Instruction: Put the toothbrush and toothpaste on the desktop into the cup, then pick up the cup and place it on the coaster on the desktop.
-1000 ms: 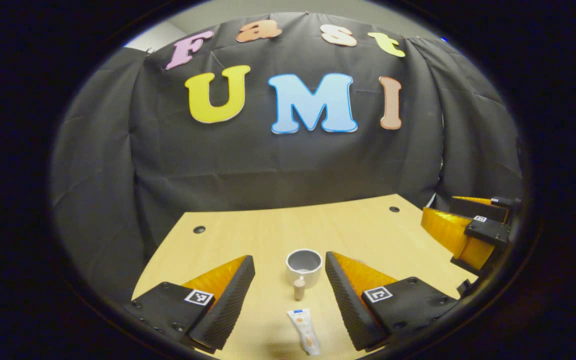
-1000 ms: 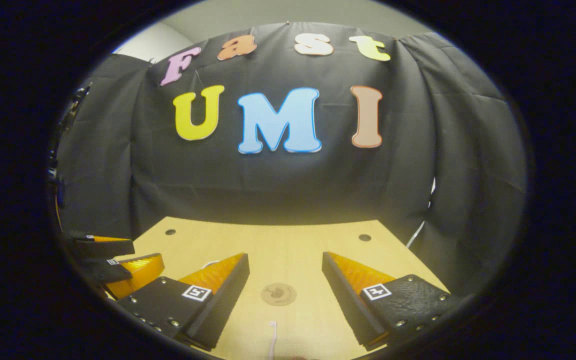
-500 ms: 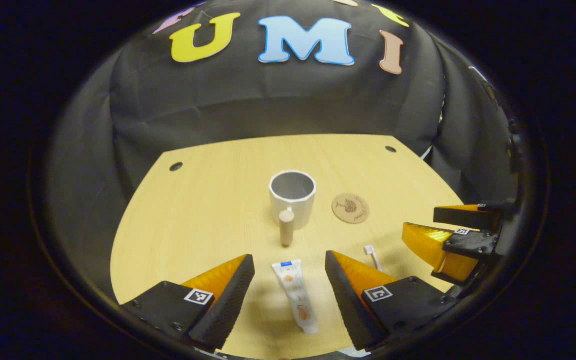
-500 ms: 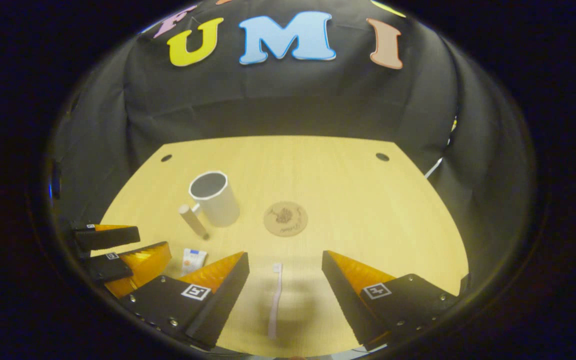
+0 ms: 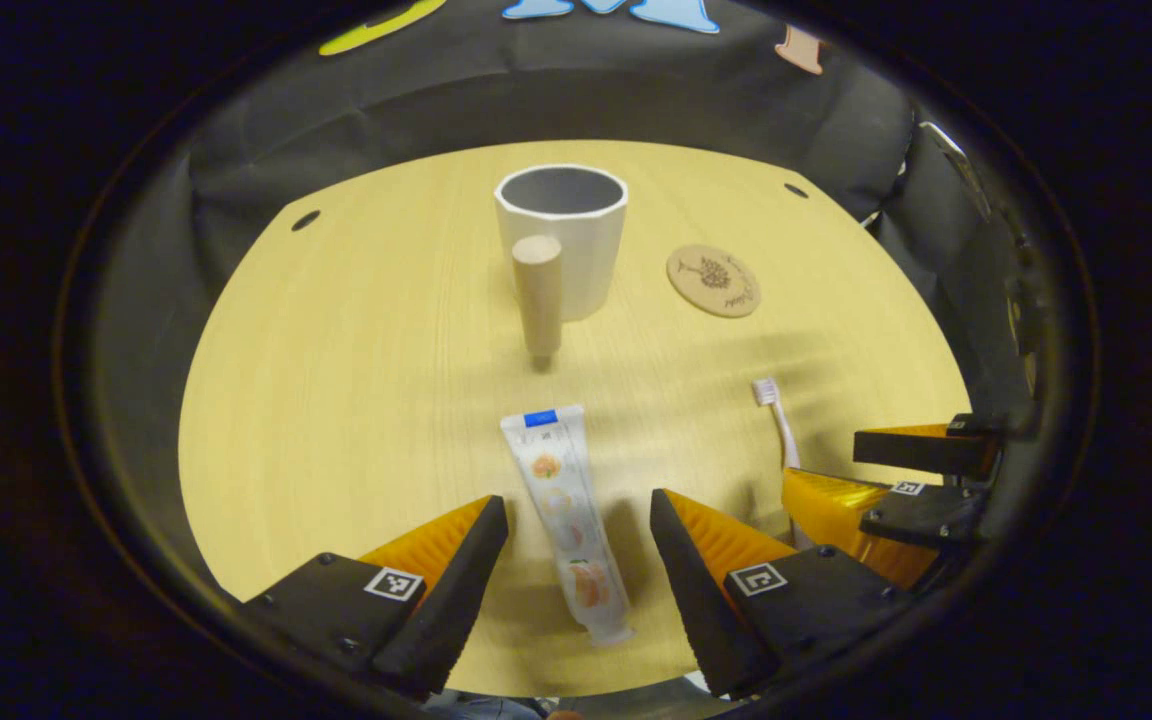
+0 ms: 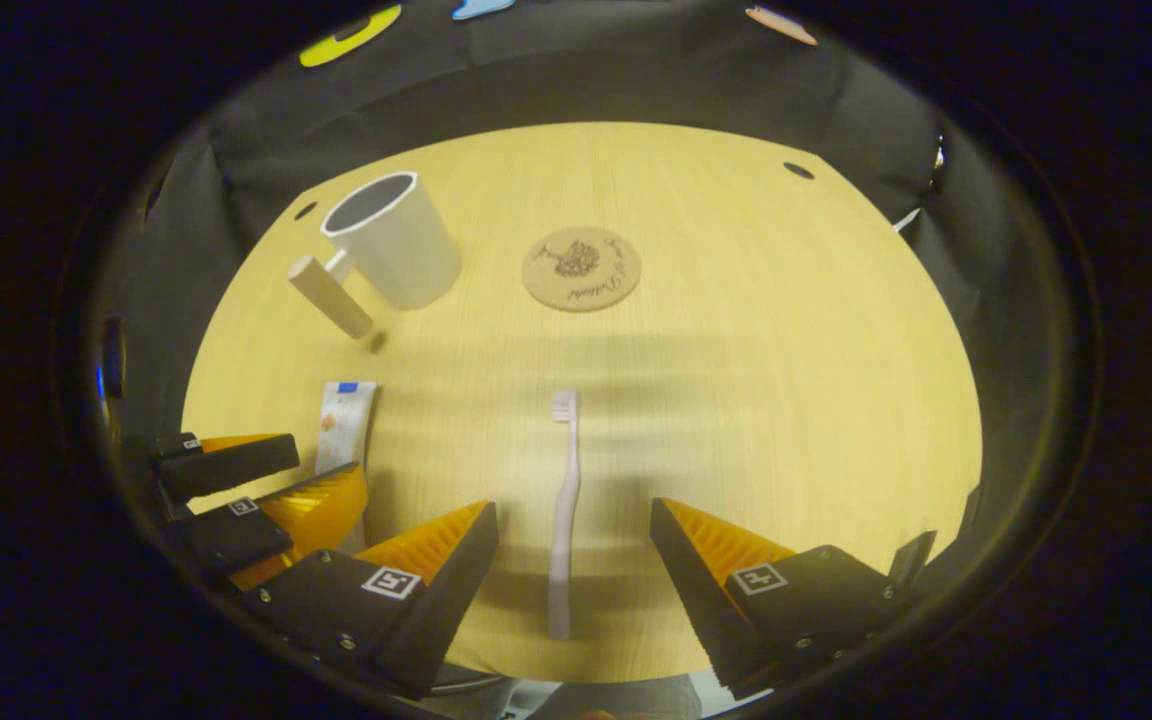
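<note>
Left tongs (image 5: 576, 515) spread wide above toothpaste (image 5: 566, 520) lying flat on tabletop (image 5: 356, 380); right tongs (image 6: 571, 520) likewise spread over toothbrush (image 6: 564, 520). Cup (image 5: 562, 240) upright farther back, wooden handle toward camera; coaster (image 5: 714, 281) just right of cup, apart.

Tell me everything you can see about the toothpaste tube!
The toothpaste tube is white and looks like soft plastic, with little orange fruit pictures along it and a blue band at the flat end. That flat end points toward the cup; its small white cap points the other way. It lies flat on the wooden table, between the open jaws of the left gripper. Nothing else touches it.
</note>
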The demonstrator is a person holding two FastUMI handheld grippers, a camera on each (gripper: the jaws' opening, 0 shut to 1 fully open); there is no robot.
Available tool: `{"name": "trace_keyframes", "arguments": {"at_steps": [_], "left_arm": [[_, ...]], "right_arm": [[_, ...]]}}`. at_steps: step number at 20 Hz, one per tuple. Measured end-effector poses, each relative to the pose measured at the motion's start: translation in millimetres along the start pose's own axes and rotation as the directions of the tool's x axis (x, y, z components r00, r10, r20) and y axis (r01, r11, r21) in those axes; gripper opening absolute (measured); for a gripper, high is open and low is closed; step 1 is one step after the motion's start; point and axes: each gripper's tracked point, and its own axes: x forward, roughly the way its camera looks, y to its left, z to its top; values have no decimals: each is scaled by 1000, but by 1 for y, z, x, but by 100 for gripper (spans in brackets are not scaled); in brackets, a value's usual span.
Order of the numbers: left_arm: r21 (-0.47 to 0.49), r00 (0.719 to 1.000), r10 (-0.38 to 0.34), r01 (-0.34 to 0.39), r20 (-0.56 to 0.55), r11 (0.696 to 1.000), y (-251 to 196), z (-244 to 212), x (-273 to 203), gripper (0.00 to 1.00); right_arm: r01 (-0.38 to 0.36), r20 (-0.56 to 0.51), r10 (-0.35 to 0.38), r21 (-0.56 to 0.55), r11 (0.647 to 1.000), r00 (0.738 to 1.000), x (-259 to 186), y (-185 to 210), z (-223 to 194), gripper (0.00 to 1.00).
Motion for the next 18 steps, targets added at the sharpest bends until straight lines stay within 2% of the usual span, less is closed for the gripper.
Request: {"name": "trace_keyframes", "arguments": {"at_steps": [5, 8, 12, 17, 18], "left_arm": [[-39, 995, 23, -27, -92, 999, 8, -19, 16, 95], [-23, 992, 50, -53, -114, 998, 10, -19, 18, 95], [-30, 985, 59, -65, -163, 997, 9, -17, 18, 95], [-34, 966, 59, -70, -253, 997, 8, -16, 20, 96], [-34, 962, 57, -68, -268, 997, 7, -16, 20, 94]], "right_arm": [[11, -96, -14, -32, 999, 995, 11, -2, -16, 96], [23, -129, -29, -49, 999, 991, 15, -2, -14, 95], [41, -263, -55, -61, 997, 963, 14, 0, -18, 100], [52, -355, -60, -33, 998, 933, 18, -3, -11, 95], [63, -353, -67, -22, 998, 933, 18, -3, -11, 94]]}}
